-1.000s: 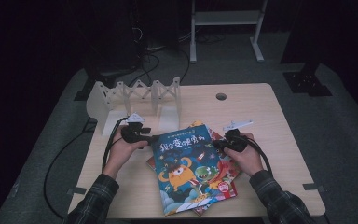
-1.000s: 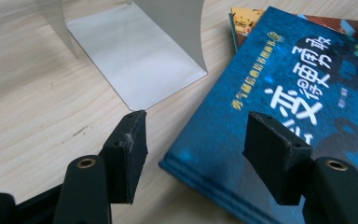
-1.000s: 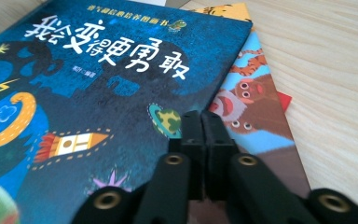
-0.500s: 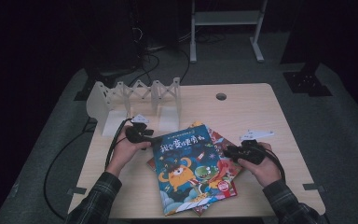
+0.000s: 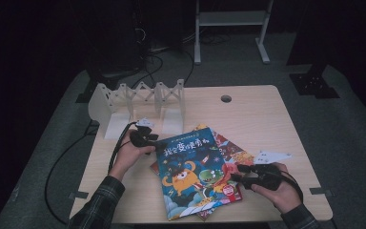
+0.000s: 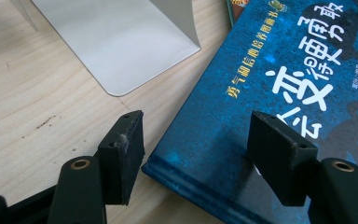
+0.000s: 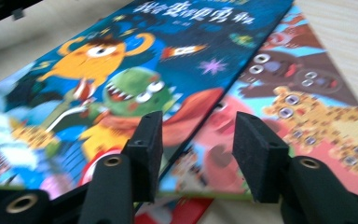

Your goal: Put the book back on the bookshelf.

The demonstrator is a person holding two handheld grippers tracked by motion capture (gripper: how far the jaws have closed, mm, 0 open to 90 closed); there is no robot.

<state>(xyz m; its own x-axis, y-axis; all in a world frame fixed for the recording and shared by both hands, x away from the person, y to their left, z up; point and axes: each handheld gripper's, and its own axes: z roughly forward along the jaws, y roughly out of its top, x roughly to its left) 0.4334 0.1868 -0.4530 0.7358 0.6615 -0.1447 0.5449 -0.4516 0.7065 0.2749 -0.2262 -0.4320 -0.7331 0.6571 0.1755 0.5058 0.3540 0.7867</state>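
White rack [image 5: 138,102] on wooden table [image 5: 248,121]

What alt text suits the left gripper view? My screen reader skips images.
The left claw stands open, its jaws astride the corner of a blue picture book lying on a wooden table. A white bookend base rests just beyond.

Dim room, lit table; right gripper view blurred.
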